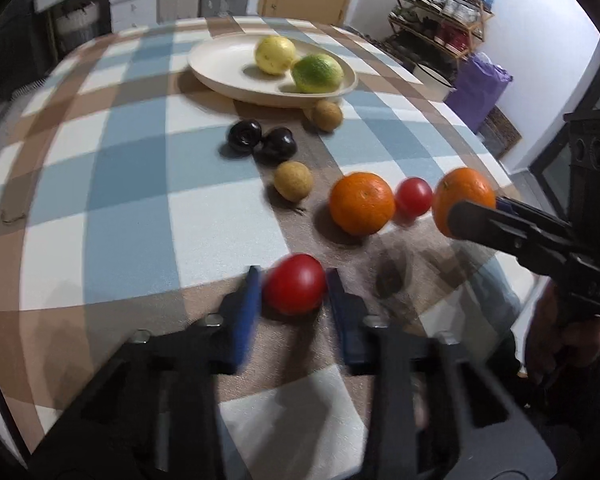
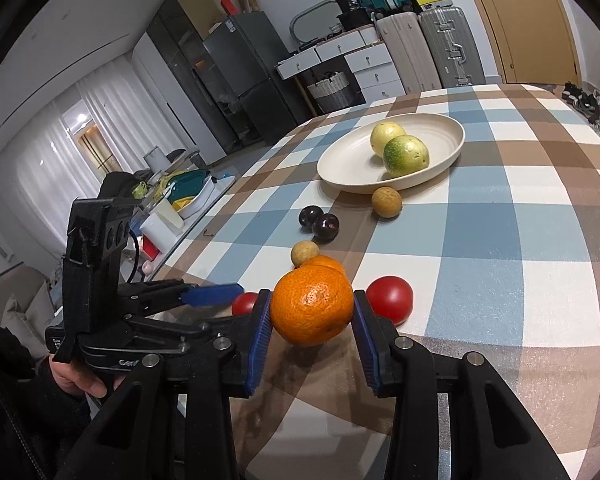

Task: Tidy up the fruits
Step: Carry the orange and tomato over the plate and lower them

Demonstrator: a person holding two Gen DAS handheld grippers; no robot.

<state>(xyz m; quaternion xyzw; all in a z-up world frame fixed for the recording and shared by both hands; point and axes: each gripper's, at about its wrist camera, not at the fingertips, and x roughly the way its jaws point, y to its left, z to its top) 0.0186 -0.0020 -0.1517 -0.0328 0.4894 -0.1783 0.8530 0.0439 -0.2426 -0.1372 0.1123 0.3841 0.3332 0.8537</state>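
Note:
My left gripper (image 1: 293, 272) is shut on a red tomato (image 1: 295, 284) near the table's front, its blue pads pressing both sides. In the right wrist view my right gripper (image 2: 311, 294) is shut on an orange (image 2: 310, 306) held just above the cloth. A second orange (image 1: 361, 203) and a second tomato (image 1: 413, 197) lie on the cloth between the two grippers. Farther back, a cream plate (image 1: 220, 80) holds a yellow fruit (image 1: 275, 55) and a green one (image 1: 317, 73).
Two dark plums (image 1: 244, 133) and two small brown fruits (image 1: 293, 181) (image 1: 327, 114) lie on the checked tablecloth between the plate and the grippers. The table's right edge (image 1: 496, 168) runs close behind the right gripper. A hand (image 2: 76, 380) holds the left gripper.

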